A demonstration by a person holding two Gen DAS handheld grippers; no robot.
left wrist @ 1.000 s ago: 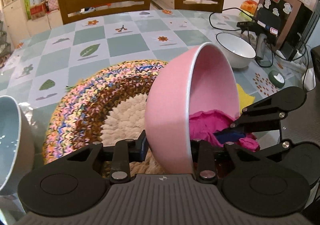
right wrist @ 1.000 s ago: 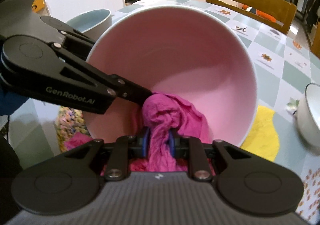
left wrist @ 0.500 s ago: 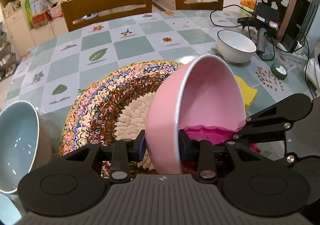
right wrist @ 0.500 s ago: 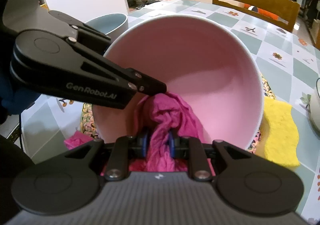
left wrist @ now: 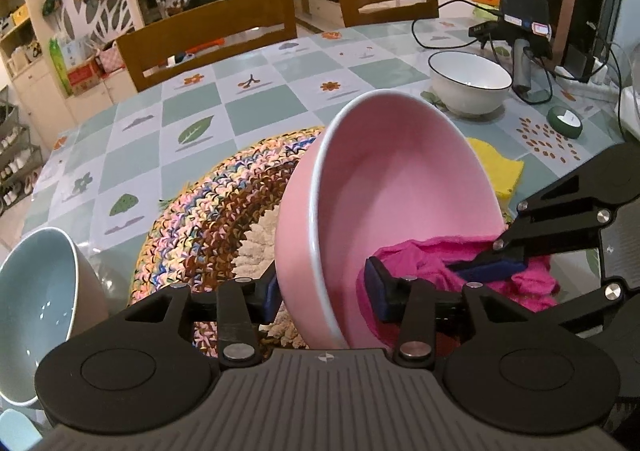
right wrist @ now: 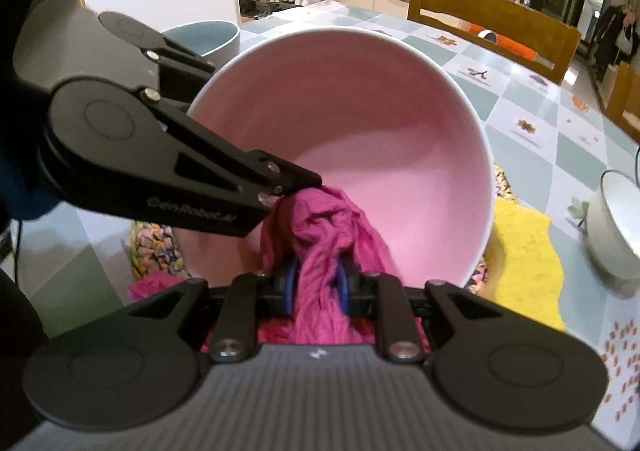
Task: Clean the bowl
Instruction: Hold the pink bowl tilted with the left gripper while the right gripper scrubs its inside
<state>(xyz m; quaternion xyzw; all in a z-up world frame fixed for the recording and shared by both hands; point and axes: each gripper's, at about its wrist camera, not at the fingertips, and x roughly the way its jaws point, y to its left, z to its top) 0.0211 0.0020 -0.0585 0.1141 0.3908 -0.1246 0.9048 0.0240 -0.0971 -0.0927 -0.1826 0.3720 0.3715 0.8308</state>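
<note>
A pink bowl (left wrist: 400, 187) (right wrist: 360, 123) stands tilted on its side over the woven mat, its mouth turned toward the right gripper. My left gripper (left wrist: 324, 291) straddles the bowl's near rim and its jaws are opening. The outer pad (left wrist: 272, 291) lies by the wall, while the inner pad (left wrist: 376, 287) stands off it. My right gripper (right wrist: 316, 283) is shut on a bunched magenta cloth (right wrist: 320, 219) (left wrist: 424, 251) that lies against the bowl's lower inside. In the right wrist view the left gripper's finger (right wrist: 180, 171) crosses the rim.
A round braided mat (left wrist: 208, 219) lies under the bowl on the checked tablecloth. A blue-grey bowl (left wrist: 36, 303) sits at the near left and a white bowl (left wrist: 468, 83) at the far right. A yellow cloth (left wrist: 500, 171), a green roll (left wrist: 564, 121) and cabled devices lie on the right.
The left jaws have spread, and the inner pad has come off the bowl's wall. The bowl's mouth has tipped a little more upward. The right gripper keeps the cloth inside the bowl.
</note>
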